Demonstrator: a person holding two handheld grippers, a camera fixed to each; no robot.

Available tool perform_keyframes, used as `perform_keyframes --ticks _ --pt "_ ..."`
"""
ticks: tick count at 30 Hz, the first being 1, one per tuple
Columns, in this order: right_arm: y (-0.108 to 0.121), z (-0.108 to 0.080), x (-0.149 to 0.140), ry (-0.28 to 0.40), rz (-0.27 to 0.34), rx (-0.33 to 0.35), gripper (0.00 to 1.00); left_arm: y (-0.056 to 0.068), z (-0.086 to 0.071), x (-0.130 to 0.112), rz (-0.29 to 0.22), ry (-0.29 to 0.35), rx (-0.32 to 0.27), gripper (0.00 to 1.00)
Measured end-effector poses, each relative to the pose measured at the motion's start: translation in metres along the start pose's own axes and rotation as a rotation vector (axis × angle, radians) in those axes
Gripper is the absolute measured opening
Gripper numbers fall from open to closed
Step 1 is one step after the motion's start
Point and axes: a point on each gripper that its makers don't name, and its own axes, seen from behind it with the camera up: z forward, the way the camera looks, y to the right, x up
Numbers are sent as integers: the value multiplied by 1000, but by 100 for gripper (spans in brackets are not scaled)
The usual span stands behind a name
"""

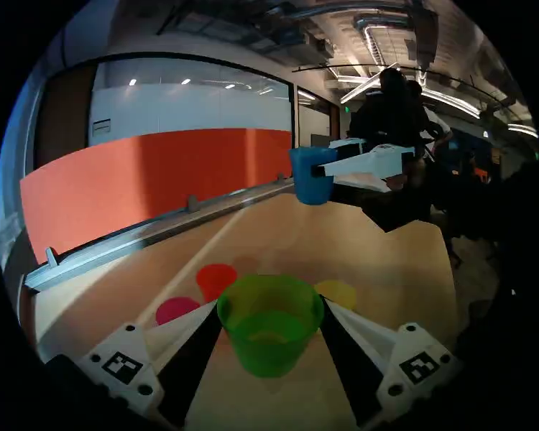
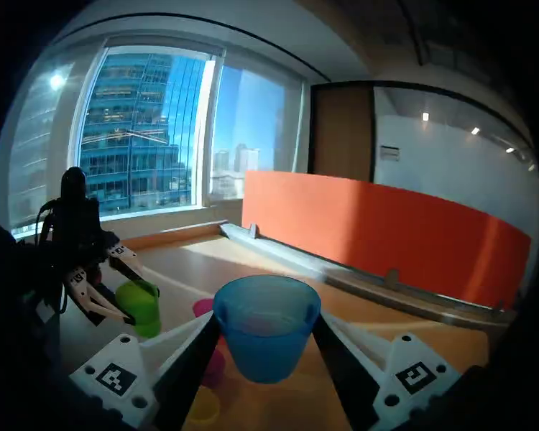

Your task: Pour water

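Wooden bench (image 1: 384, 251) by orange partition (image 1: 162, 179) | left tongs (image 1: 269, 307) pinch green cup (image 1: 269, 341) | right tongs (image 2: 266, 316) pinch blue cup (image 2: 266, 348) | risk: cups apart, an early tilt likely spills on bench

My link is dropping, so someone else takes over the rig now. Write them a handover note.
Left gripper: shut on the green cup, upright.
Right gripper: shut on the blue cup, upright, apart from the green one.
Red cup, pink cup and yellow cup stand on the table.
Done: both cups gripped.
Left: bring them together and pour; neither is tilted yet. Whether either holds water is unclear.
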Motion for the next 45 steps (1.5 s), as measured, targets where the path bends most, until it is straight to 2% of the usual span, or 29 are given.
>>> perform_keyframes --ticks 9,26,45 --pt "4 3 -58 -117 -3 15 90 7 10 -28 1 -88 -25 89" --pt "7 13 -133 -291 20 33 89 21 23 -80 -1 -277 -93 89" --pt "2 22 -180 -391 14 50 89 20 33 -105 5 -337 -113 89"
